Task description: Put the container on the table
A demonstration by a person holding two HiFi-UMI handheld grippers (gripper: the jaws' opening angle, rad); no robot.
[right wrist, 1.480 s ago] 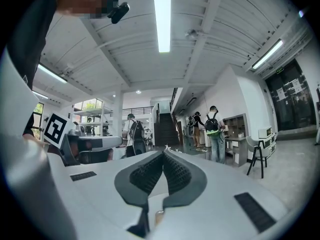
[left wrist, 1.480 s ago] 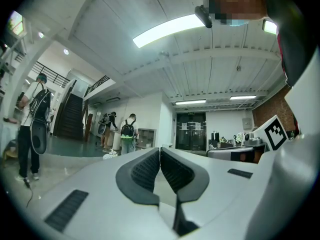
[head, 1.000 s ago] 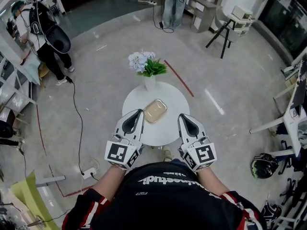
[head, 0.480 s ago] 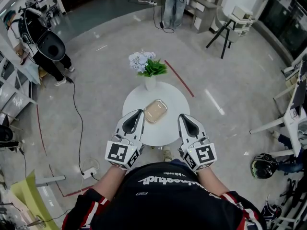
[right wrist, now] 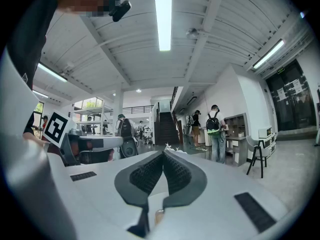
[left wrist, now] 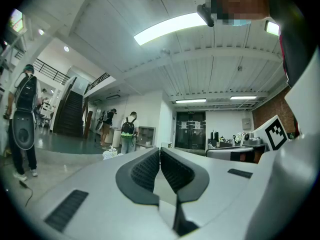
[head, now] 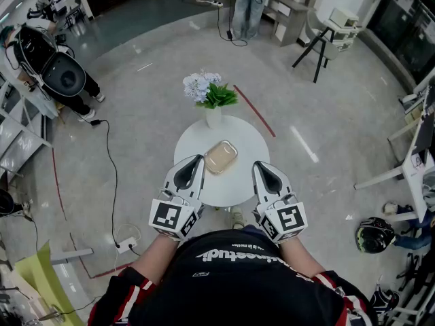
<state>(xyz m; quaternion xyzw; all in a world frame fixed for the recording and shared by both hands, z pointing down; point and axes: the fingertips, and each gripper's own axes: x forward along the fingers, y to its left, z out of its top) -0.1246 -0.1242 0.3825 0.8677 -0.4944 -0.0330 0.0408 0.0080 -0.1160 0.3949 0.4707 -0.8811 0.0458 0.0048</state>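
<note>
A tan, lidded rectangular container (head: 219, 157) lies on the small round white table (head: 238, 182) in the head view, just in front of a white vase of flowers (head: 209, 97). My left gripper (head: 199, 159) hovers over the table's left edge, level, its jaws shut with nothing between them. My right gripper (head: 257, 165) is held level over the table's right edge, also shut and empty. In the left gripper view the tips (left wrist: 160, 149) meet; in the right gripper view the tips (right wrist: 163, 152) meet too. The container lies between the two grippers, apart from both.
A person with a black backpack (head: 51, 70) bends over at the far left near shelving. Another person (head: 246, 5) stands at the back beside a counter. A cable (head: 112, 175) and power strip lie on the floor to the left. A chair (head: 326, 36) stands back right.
Both grippers and the container have stayed where they were. The person at the far left has bent further over and shifted left.
</note>
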